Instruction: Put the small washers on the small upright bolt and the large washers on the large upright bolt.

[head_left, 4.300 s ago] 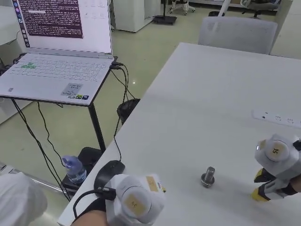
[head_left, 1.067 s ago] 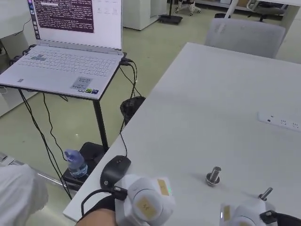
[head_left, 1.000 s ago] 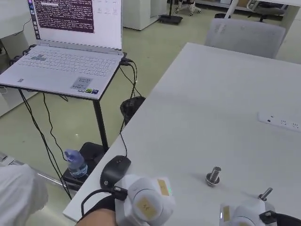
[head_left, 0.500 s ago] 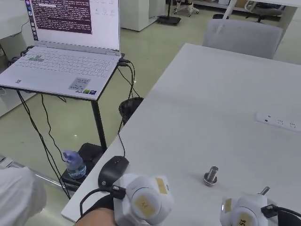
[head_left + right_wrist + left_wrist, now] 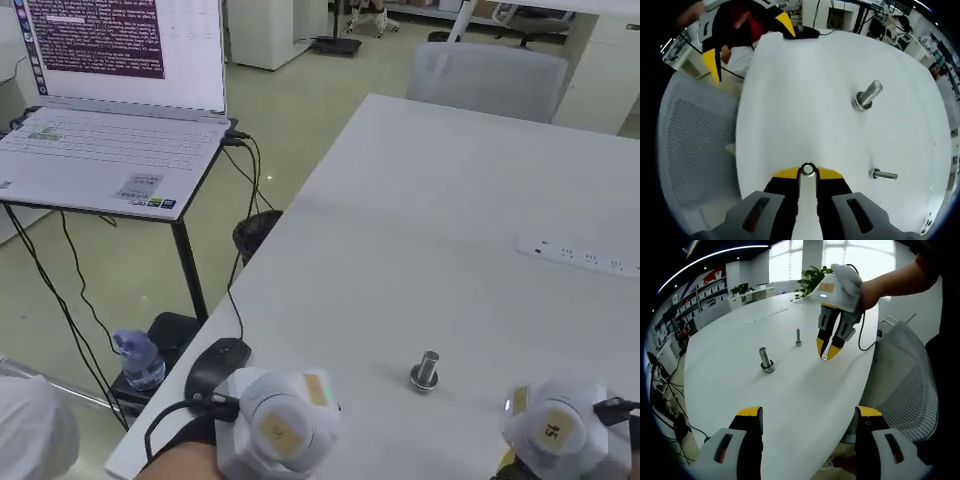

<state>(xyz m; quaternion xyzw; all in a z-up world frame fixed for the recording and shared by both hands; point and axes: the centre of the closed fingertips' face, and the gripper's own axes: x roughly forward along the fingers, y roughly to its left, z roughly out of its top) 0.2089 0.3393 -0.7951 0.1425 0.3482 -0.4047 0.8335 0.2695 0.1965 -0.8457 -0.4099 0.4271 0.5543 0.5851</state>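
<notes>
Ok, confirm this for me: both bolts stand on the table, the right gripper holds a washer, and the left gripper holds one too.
Not quite. The left gripper holds nothing: the left gripper view shows its jaws wide apart and empty. The rest stands: the large bolt and small bolt stand on the table, and the right gripper holds a washer.

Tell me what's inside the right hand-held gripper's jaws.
A small washer is pinched at the tips of the right hand-held gripper; its upper rim and hole show, the rest is hidden between the jaws.
</notes>
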